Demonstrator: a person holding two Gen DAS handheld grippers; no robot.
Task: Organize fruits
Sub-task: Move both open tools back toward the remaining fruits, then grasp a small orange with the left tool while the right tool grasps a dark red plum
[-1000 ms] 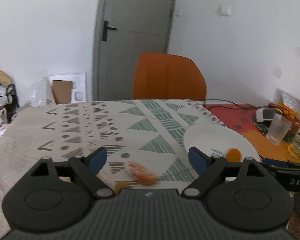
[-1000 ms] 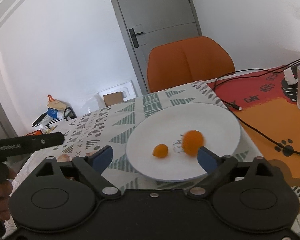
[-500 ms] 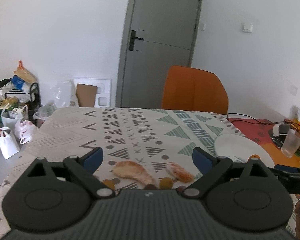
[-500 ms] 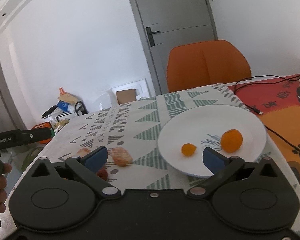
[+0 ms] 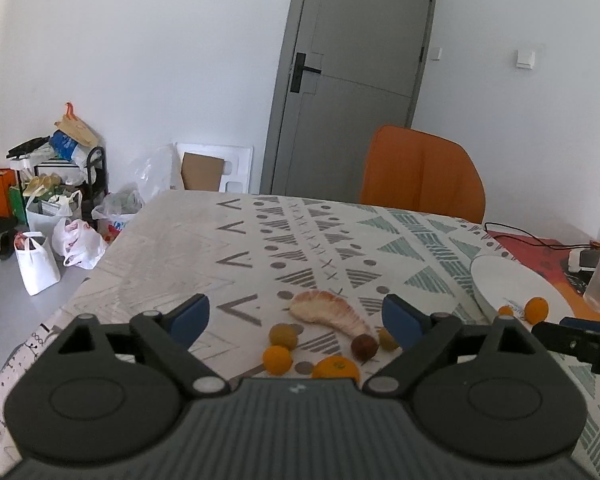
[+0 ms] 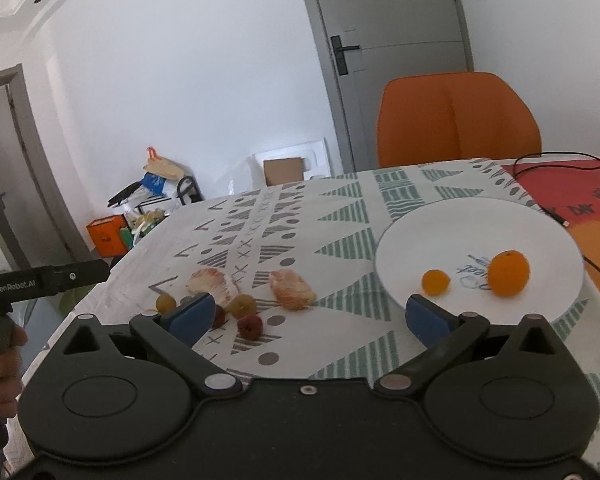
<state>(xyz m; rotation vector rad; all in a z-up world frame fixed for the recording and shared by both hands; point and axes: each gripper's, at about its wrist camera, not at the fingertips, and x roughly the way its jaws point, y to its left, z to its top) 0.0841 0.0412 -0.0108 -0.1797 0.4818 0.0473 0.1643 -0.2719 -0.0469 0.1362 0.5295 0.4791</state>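
The left gripper [image 5: 296,316] is standing wide apart and empty; its jaws have just been narrowing slightly. The loose fruits [image 5: 320,340] are lying right between its fingers, low in the frame centre, so this hand is nearer. The pomelo segment [image 5: 328,312] is stretching from upper left to lower right. The right gripper [image 6: 308,312] is also gaping empty. The plate [image 6: 460,216] is waiting to the right, with clear cloth between.

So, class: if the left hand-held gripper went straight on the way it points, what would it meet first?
Probably the small fruits between its open fingers: the orange nearest, then the peeled segment. Depth is hard to judge.
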